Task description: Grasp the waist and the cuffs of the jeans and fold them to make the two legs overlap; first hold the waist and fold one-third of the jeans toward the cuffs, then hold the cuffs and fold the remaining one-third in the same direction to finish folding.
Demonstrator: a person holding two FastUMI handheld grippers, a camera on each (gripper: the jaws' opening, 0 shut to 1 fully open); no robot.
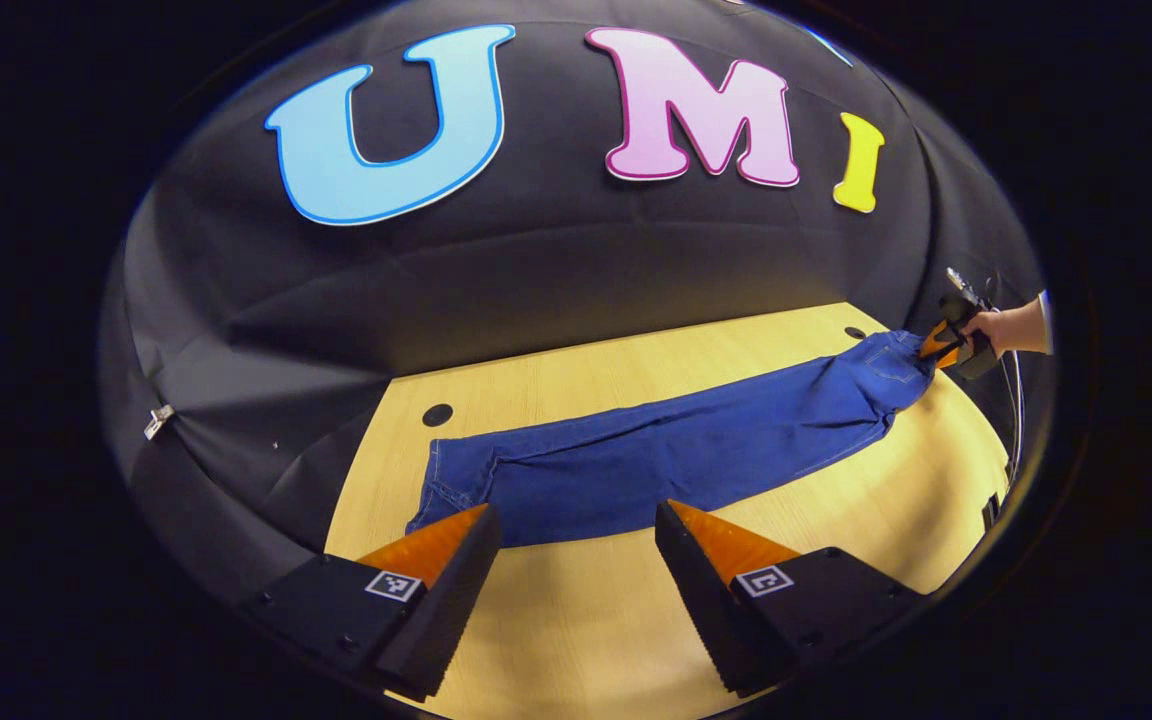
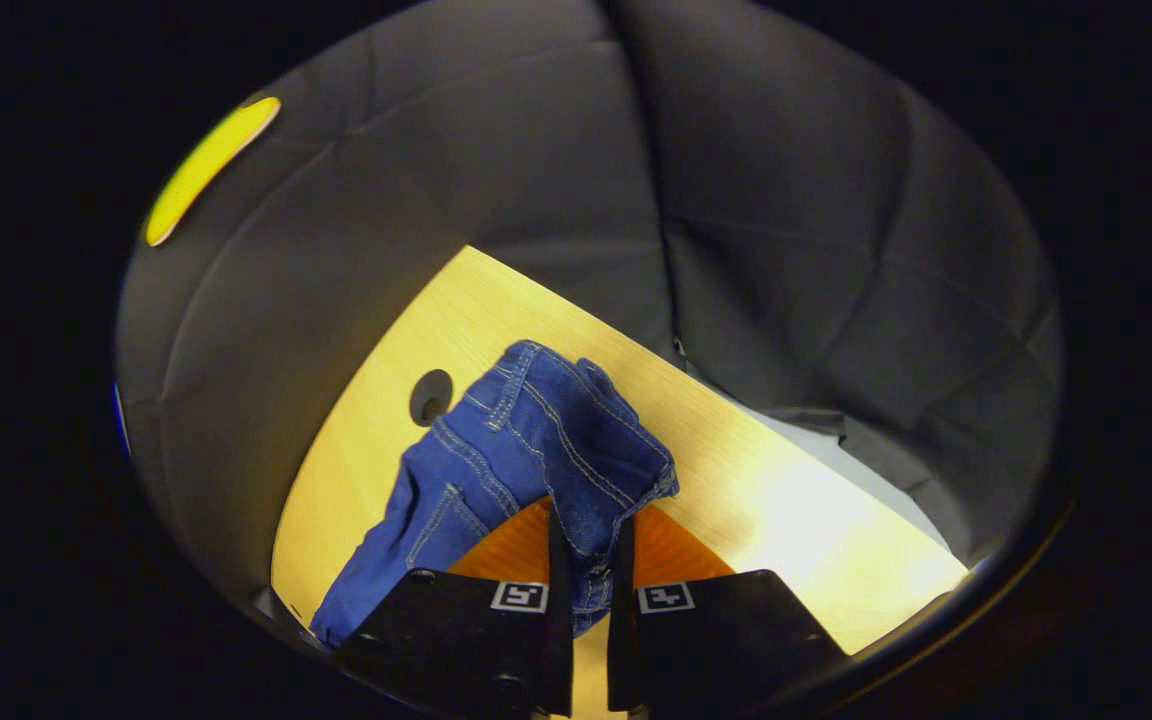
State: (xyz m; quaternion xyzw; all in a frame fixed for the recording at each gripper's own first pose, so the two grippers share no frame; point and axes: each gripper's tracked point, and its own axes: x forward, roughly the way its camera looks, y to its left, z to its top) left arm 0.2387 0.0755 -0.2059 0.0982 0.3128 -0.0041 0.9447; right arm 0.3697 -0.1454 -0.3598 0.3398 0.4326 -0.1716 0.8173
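The jeans [image 1: 656, 450] lie stretched across the wooden table [image 1: 576, 620], cuffs at the left and waist [image 2: 556, 430] at the far right, the legs apparently already overlapped. The right gripper [image 2: 588, 560] has both fingers clamped on the waistband, which bunches up between them; in the left gripper view a hand [image 1: 998, 328] holds it at the table's right edge. The left gripper [image 1: 576, 545] hovers near the cuffs [image 1: 446, 480], fingers spread wide apart, touching nothing. Two dark round holes [image 1: 437, 414] sit in the tabletop along the far side.
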